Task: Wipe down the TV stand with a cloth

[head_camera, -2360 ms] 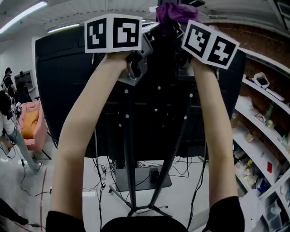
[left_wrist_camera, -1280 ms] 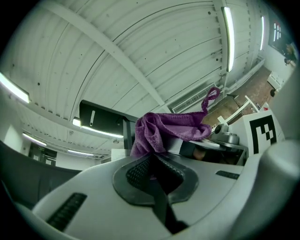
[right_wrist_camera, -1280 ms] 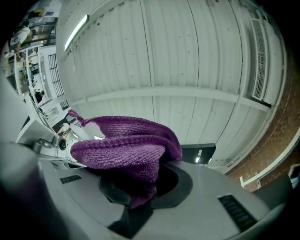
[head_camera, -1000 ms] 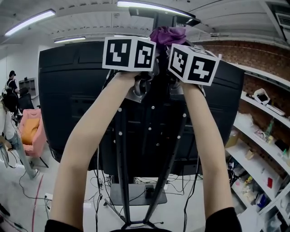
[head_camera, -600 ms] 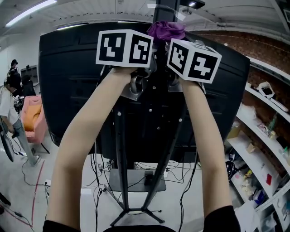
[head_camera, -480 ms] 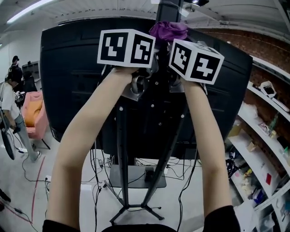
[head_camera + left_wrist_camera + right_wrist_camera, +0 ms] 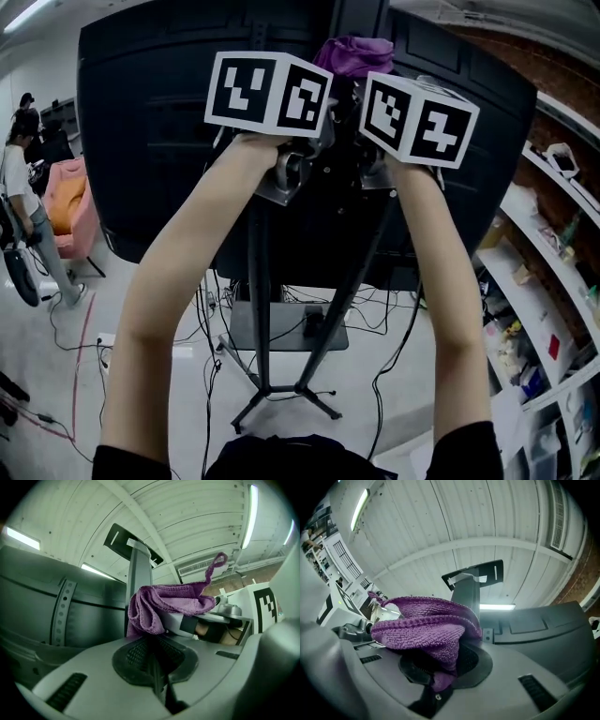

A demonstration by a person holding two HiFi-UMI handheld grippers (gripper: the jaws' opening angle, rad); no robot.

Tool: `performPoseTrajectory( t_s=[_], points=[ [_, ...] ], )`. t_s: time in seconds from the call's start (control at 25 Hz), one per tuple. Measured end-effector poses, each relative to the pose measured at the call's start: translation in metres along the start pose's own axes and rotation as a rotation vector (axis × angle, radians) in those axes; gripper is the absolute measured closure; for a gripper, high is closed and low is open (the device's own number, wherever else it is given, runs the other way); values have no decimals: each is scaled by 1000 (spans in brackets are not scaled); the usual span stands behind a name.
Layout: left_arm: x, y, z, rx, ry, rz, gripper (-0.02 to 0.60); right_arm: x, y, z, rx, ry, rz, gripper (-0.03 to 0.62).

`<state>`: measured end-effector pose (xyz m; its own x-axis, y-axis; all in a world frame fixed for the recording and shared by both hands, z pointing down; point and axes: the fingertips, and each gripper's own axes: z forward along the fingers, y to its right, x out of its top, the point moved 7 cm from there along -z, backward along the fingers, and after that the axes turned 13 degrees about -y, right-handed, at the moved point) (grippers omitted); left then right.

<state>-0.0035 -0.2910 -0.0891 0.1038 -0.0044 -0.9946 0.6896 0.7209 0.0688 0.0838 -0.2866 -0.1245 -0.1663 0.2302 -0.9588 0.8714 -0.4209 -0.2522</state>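
Both tongs are up high behind the big black TV (image 7: 141, 141). Left tongs (image 7: 151, 641) have their jaws pressed together, and a fold of the purple cloth (image 7: 161, 604) seems caught at their tips. Right tongs (image 7: 440, 660) are squeezed shut on the same cloth, which bunches up over them. The cloth sits near the top of the gray stand post (image 7: 139, 573), on its near side. To wipe well, I think the two tongs should squeeze hard, press the cloth flat on the post and slide it slowly down toward the base plate (image 7: 286, 328) on the floor. They should stay close together so the cloth does not slip out. Some things are hard to see. In the head view the black and white marker cubes (image 7: 267, 91) cover the jaws, and the top of the post is cut off. I cannot tell if the cloth is touching the post or is only near it. How much cloth the left tongs hold is also hard to make out.
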Motion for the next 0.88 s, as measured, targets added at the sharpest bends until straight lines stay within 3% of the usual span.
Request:
performPoseTrajectory(
  t_s=[0.28,0.6,0.88],
  points=[
    [-38,16,8,1,-81,10,575,-37,-7,-6,7,-62,102,530],
    [-92,26,16,-39,-120,-99,575,-89,-17,-14,8,-149,180,530],
    [-149,34,23,-57,-185,-138,575,-148,-27,-24,-7,-241,208,530]
  ],
)
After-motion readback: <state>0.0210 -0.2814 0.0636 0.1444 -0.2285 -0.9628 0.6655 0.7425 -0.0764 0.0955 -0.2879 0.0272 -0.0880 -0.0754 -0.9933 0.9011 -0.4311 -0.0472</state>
